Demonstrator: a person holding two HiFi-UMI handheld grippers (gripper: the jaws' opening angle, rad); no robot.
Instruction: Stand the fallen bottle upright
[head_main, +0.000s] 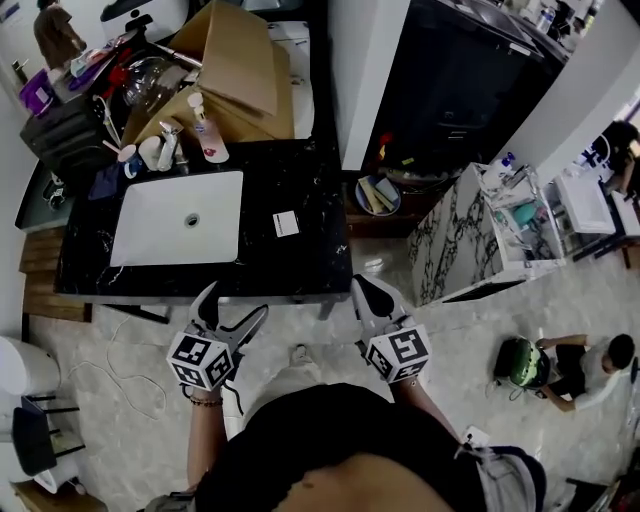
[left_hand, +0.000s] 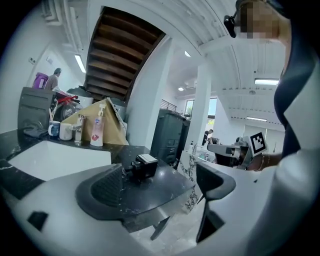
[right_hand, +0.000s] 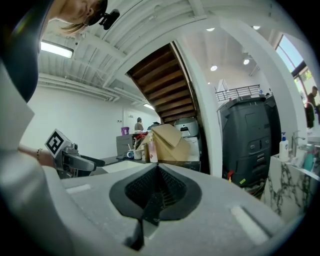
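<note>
The white sink fills the left half of the black table, leaving narrow strips of table at its left and front edges. Along the far edge, upper left of the head view, two mugs stand side by side. Just right of them come one faucet and then one bottle. In the left gripper view the bottle stands upright beside the faucet, with a cardboard box close behind it. Right of the sink lies one small box, alone on a wide bare stretch that runs to the table's right edge.

Both grippers hang below the table's front edge, over the floor. The left gripper, lower left of centre, has its jaws spread with nothing held between them. The right gripper, lower right of centre, has its jaws pressed together on nothing. The two are near each other but apart.
</note>
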